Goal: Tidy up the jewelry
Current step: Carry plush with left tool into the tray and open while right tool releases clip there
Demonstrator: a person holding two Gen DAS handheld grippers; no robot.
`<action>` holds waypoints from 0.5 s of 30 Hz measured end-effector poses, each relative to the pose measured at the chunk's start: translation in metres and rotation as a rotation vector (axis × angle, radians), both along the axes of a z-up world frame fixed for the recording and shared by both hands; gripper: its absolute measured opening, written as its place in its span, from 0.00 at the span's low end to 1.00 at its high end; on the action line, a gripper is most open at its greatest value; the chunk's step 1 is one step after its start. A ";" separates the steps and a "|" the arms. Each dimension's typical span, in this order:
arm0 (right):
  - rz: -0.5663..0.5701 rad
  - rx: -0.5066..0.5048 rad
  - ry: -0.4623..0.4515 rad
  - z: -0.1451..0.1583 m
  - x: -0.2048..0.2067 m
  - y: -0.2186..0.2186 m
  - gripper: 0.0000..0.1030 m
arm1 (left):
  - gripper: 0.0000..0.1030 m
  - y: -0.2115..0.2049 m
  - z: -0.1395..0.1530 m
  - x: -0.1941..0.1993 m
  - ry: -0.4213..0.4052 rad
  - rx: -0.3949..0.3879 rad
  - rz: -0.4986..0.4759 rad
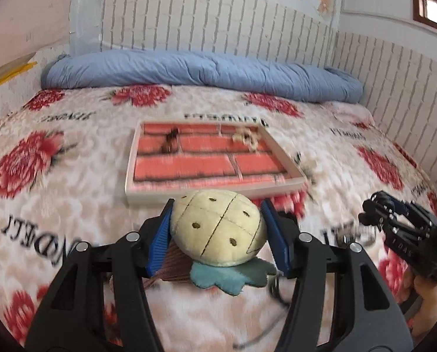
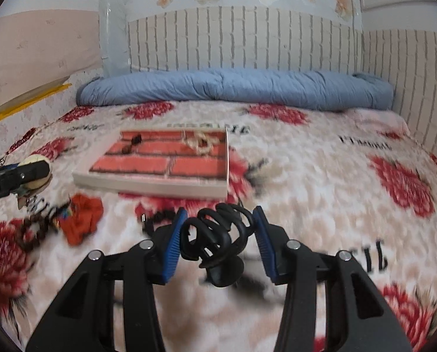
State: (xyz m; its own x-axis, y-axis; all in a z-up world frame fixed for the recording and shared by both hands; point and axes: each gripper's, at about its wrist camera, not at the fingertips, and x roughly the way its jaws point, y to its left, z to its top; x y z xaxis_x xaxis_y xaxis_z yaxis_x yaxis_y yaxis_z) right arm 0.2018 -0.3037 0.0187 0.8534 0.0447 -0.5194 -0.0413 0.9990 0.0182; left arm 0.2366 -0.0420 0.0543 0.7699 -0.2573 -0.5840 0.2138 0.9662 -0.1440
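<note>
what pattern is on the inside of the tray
A red brick pattern with dark mortar lines on the tray floor; clearest in the left wrist view.

Tray (image 1: 148, 198) contents smeared by blur (dark piece, pale beads); bedspread (image 2: 321, 182) lettering unreadable.

Bed (image 2: 321, 176): tray (image 2: 148, 186), duvet (image 2: 233, 88), scrunchie (image 2: 82, 220)

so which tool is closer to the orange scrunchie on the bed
Left. In the right wrist view the left tool, holding a plush pineapple, is just up and left of the orange scrunchie. The right tool, holding a black hair claw, sits farther to its right.
</note>
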 end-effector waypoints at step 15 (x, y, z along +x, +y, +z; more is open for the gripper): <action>0.018 0.062 -0.046 0.038 0.132 0.032 0.44 | 0.56 -0.017 0.059 0.116 -0.101 0.023 0.040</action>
